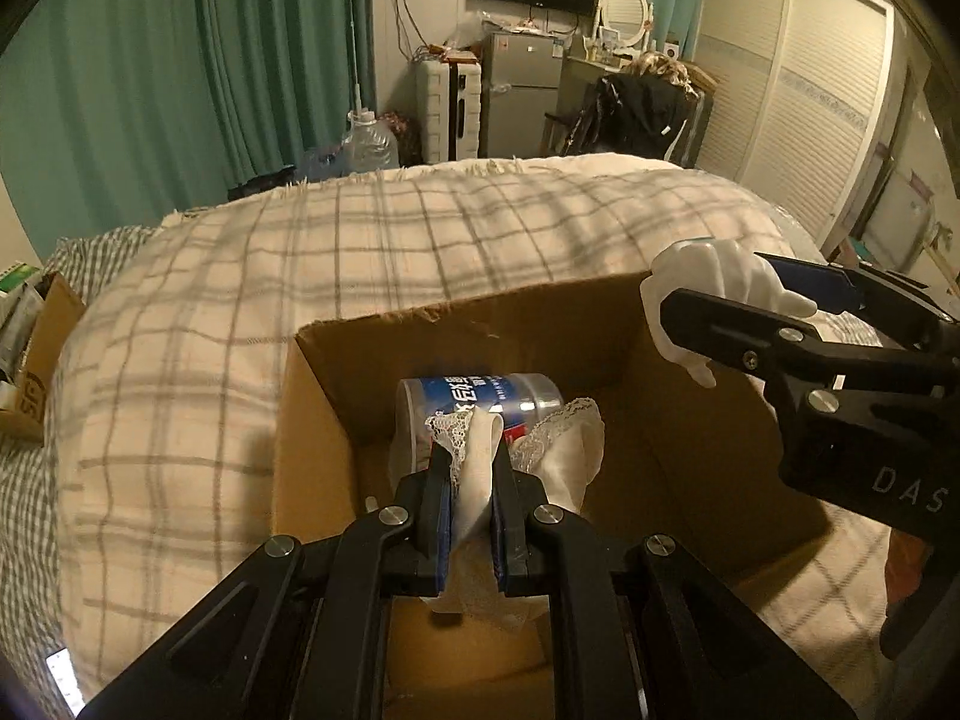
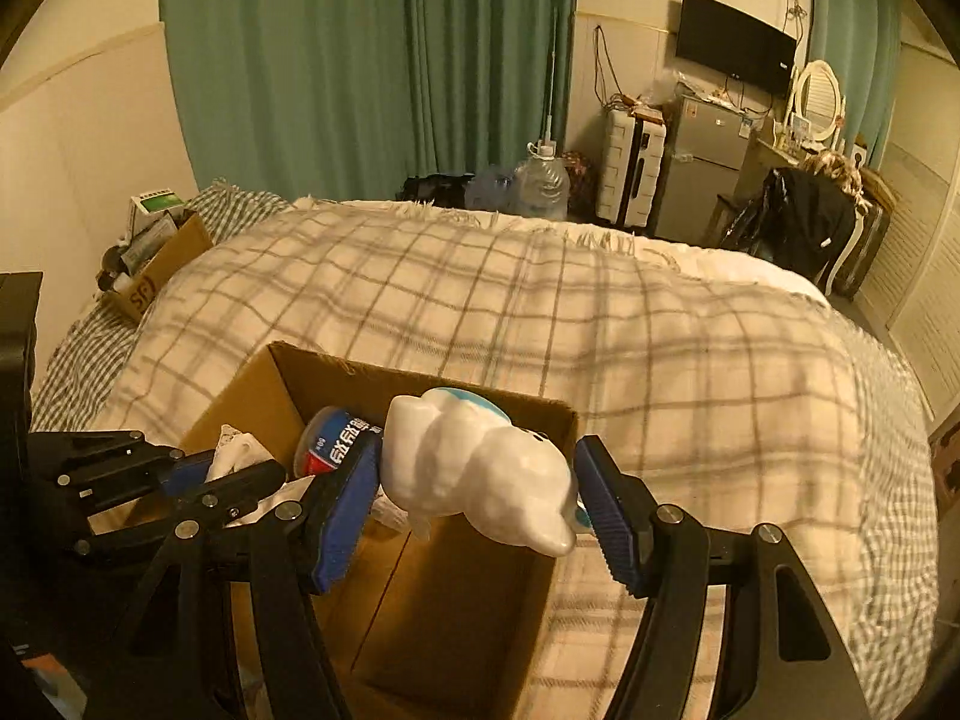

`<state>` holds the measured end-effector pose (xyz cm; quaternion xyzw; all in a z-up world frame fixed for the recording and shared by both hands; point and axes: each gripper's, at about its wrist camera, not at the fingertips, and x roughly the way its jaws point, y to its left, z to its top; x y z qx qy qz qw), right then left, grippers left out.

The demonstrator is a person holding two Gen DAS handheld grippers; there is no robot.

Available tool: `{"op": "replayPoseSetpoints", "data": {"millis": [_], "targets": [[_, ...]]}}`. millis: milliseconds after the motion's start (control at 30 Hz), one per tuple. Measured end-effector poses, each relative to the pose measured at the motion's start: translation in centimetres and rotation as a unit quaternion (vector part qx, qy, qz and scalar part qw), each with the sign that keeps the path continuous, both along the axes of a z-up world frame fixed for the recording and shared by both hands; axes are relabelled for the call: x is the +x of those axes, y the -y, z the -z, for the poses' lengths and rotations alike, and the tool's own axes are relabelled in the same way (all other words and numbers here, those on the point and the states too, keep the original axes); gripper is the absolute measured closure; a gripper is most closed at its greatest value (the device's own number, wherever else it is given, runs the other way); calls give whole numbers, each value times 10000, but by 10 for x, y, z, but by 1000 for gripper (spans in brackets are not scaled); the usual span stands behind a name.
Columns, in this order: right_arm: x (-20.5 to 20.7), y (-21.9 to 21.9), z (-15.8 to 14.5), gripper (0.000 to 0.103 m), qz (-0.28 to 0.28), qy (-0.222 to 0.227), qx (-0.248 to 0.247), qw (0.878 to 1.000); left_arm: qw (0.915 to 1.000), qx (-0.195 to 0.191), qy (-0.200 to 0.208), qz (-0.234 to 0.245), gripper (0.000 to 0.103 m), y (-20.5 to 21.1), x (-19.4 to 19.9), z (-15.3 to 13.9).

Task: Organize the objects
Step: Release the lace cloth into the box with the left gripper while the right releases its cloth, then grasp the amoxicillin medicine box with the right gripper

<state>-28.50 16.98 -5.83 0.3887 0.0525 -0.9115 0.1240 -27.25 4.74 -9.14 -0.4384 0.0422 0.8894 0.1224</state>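
Note:
An open cardboard box [image 1: 456,330] [image 2: 480,600] sits on the plaid bed. My left gripper [image 1: 471,474] is shut on a white lace-trimmed cloth [image 1: 480,480] and holds it inside the box, just in front of a blue-labelled clear canister [image 1: 486,396] [image 2: 336,444] lying on its side. My right gripper [image 2: 480,486] holds a white cloud-shaped figure [image 2: 480,468] [image 1: 714,282] over the box's right edge. Its jaws are wide, and both pads touch the figure's sides. The left gripper [image 2: 204,480] also shows in the right wrist view, with the cloth [image 2: 234,450].
A plaid blanket [image 1: 360,252] [image 2: 600,330] covers the bed around the box. A second cardboard box [image 2: 162,264] with items stands at the far left of the bed. Beyond the bed are a water jug [image 2: 543,183], a suitcase, a small fridge and a wardrobe.

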Motion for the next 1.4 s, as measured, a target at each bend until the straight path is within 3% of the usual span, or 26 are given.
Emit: {"op": "replayPoseSetpoints", "data": {"millis": [133,200,267,333,500,567,733,900,1100,1400], "targets": [[2,-2,0,34,15,-96,-78,9999,10000,52,-13,9,87,0,3,-3],[6,-2,-10,21,72,-263,-73,9996,10000,56,-22,20,71,0,3,-10],[16,-6,-25,15,119,-468,-106,9988,9999,10,-123,-21,31,1,10,-22],[26,-9,-41,14,157,-576,-121,9981,9994,-61,-348,-59,24,4,22,-36],[64,-16,-76,13,279,-715,37,9970,9978,-310,-565,-168,18,17,61,-64],[92,-18,-88,13,270,-753,136,9967,9967,-402,-676,-211,12,23,81,-72],[169,-14,-96,13,39,-898,432,9950,9948,-550,-856,-79,9,32,146,-77],[229,-12,-62,13,32,-497,480,9976,9958,-622,-674,-80,8,29,196,-52],[257,-16,-9,13,323,148,422,9985,9981,-503,-340,-129,8,28,235,-14],[275,-8,23,13,255,622,385,9970,9933,-1125,-2,-261,8,33,245,26]]}}
